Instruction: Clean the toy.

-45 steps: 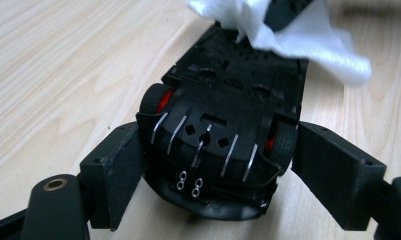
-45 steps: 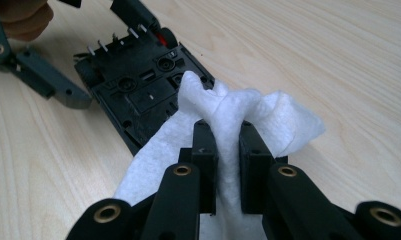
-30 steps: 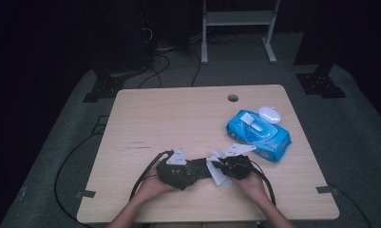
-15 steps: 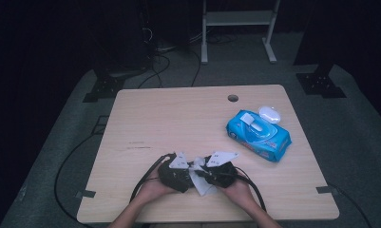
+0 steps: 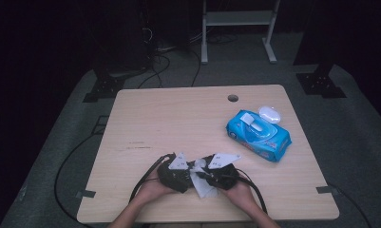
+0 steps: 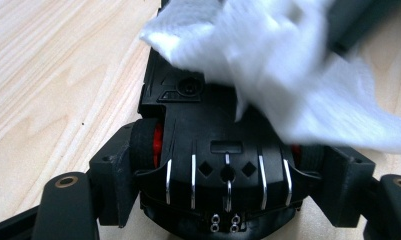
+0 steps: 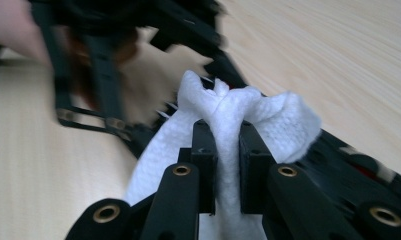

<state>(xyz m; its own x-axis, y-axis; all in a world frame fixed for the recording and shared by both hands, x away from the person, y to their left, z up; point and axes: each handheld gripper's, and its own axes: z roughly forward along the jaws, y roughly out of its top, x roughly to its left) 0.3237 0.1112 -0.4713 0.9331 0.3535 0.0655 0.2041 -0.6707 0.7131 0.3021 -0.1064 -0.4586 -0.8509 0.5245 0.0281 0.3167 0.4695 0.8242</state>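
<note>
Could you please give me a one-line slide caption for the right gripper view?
Right gripper pinches a bunched white wipe above the wooden table.

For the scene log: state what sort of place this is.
Probably a lab or recording studio: a lone wooden table on grey carpet, cables trailing across the floor, dark equipment stands behind.

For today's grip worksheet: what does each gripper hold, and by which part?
The right gripper pinches a white wet wipe at a bunched fold. The left gripper clamps a black toy car across its sides, by the red-hubbed wheels.
</note>
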